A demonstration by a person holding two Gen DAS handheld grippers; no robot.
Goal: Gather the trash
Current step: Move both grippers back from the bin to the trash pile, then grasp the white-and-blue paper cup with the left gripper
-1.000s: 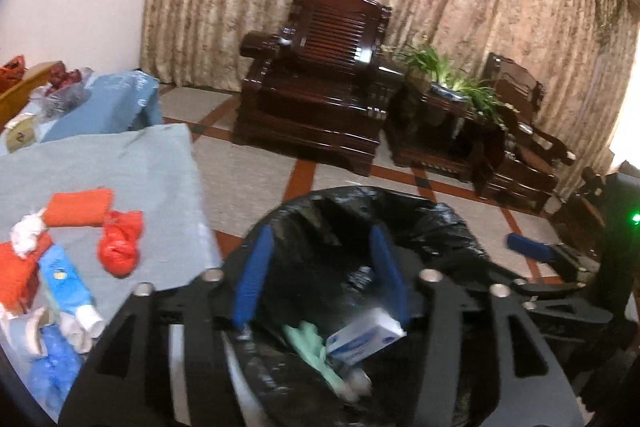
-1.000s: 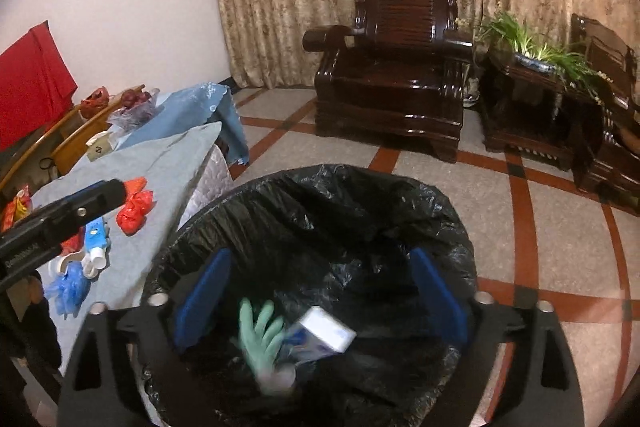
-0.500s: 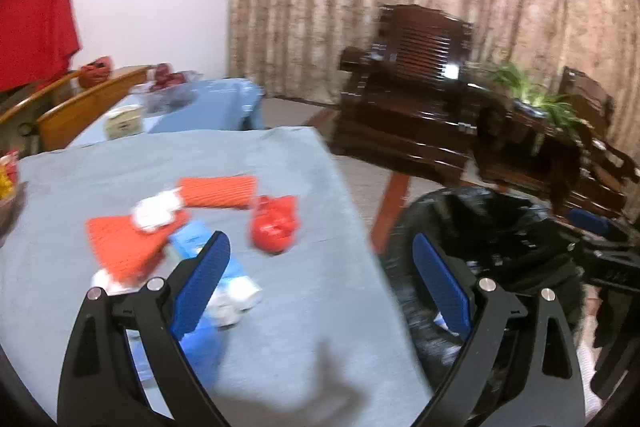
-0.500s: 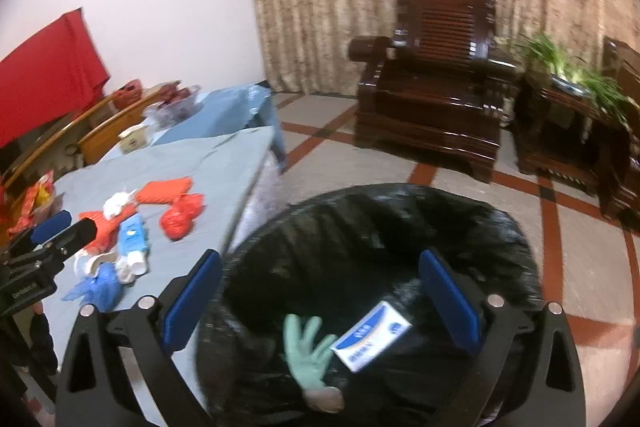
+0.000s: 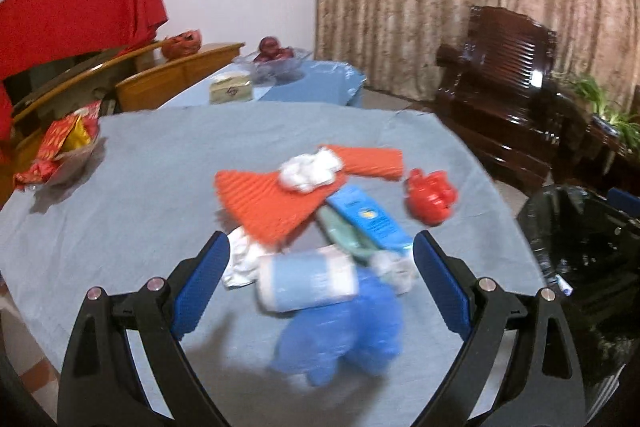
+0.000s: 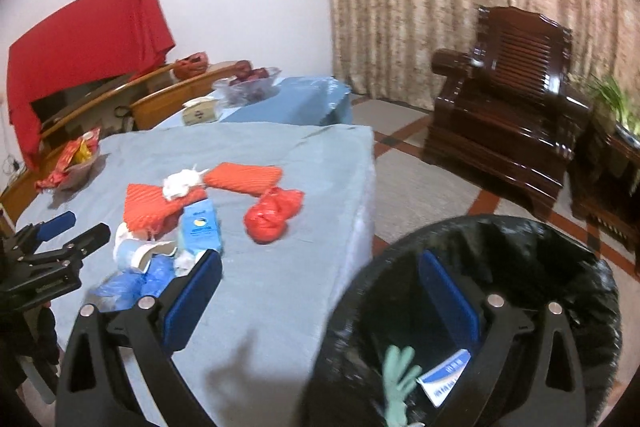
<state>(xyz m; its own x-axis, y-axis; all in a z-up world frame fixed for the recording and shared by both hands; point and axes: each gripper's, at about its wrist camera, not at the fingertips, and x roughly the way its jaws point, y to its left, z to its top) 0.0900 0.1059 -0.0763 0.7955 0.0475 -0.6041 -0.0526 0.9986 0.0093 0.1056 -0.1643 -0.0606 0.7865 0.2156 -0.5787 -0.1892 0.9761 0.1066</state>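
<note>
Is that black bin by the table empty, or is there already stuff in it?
Not empty. The right wrist view shows a green glove and a small white-and-blue box lying inside the black-lined bin.

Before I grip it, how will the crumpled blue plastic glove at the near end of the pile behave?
The crumpled blue plastic glove is probably floppy and very light: it looks thin and wrinkled. It will likely sag from the left gripper rather than keep its shape. It may drag the pale blue cup lying against it, which looks apt to roll.

Both wrist views look obliquely down, sharing the trash pile (image 5: 320, 227) and bin (image 6: 500, 287).
</note>
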